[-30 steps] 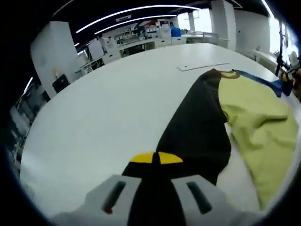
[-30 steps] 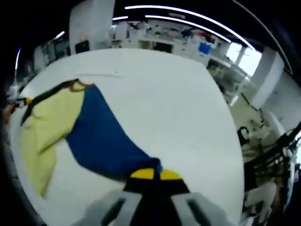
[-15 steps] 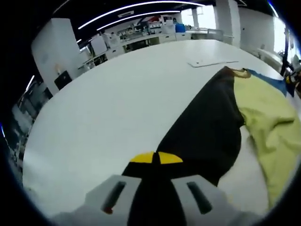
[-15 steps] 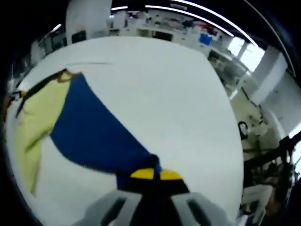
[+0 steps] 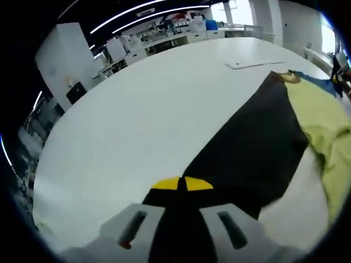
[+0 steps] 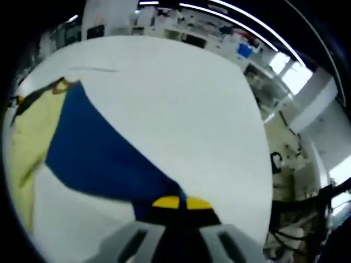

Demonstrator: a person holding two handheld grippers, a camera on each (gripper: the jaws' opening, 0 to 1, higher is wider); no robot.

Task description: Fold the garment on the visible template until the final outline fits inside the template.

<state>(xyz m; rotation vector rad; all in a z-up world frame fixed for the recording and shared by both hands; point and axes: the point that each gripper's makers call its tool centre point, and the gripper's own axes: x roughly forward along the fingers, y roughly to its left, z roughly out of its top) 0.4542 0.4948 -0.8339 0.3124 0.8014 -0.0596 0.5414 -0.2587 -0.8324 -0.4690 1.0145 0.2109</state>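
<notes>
Holding the garment (image 5: pixel 258 148) stretched over the white desk (image 5: pixel 137 120), the left gripper (image 5: pixel 181 186) is pinched closed on its black sleeve and the right gripper (image 6: pixel 180 204) on its blue sleeve (image 6: pixel 104 159). Pulling harder could slip a cuff from the fingers, or drag the yellow body (image 5: pixel 323 120) away from the flat template (image 5: pixel 253 63) lying beyond the collar. Nothing stands between them; lab benches lie far behind.
</notes>
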